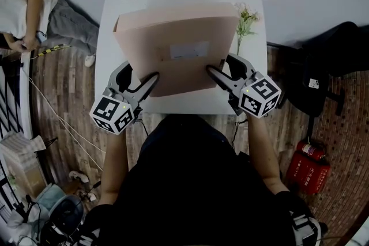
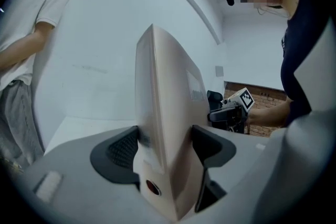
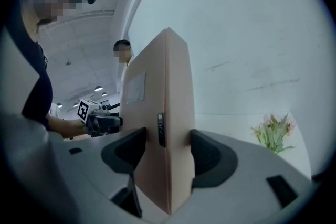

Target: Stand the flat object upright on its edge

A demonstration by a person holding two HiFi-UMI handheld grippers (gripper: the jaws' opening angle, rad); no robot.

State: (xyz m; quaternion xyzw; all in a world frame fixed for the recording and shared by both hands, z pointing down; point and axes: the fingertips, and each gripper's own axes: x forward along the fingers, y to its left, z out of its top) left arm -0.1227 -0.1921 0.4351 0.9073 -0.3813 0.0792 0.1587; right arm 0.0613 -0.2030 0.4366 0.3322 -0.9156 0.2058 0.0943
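Both forearms reach forward from the person's body, with the left gripper and right gripper angled inward. Each is clamped on a side edge of the pink flat box. It is raised over the white table, labelled face towards the person, with flowers beyond.

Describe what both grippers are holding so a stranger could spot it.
Look at the white table. Over it, the left gripper and right gripper clamp a wide, flat pinkish-beige box. Unlike the flower sprig beside it, it bears a white label.
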